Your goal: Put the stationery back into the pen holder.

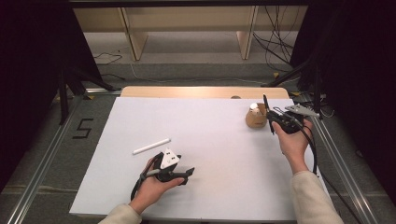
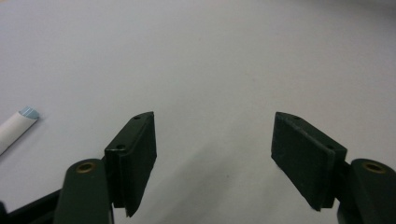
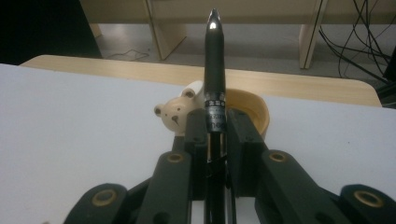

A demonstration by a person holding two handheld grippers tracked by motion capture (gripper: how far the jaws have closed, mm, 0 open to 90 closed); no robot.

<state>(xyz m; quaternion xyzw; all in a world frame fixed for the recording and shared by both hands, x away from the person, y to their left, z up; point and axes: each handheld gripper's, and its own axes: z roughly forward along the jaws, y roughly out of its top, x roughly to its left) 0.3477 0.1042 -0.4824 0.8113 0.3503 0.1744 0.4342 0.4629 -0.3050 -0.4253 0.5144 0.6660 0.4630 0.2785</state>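
My right tool [image 3: 215, 135] is clamped on a slim black pen [image 3: 214, 70], jaws closed narrow against its barrel. The pen's long axis runs straight along the jaws, its silvery tip pointing away from my hand and upward, toward the far edge of the tabletop [image 1: 205, 135]. A white label band with small print circles the barrel just above the pads; too small to read.

In the high view the pen [image 1: 267, 112] rises tilted above my right tool [image 1: 279, 117], just beside a tan round holder with a white bear figure [image 1: 256, 116] near the far right corner. My right hand [image 1: 293, 142] is raised, wrist bent, grey plate on top.

My left tool [image 2: 212, 156] stands half open, nothing between the pads, resting low near the front edge; my left hand [image 1: 156, 184] lies on its side. A white cylindrical stick with a pale blue end [image 1: 152, 146] lies flat just beyond it, angled up to the right.

A black "5" [image 1: 83, 128] is marked on the floor at left.
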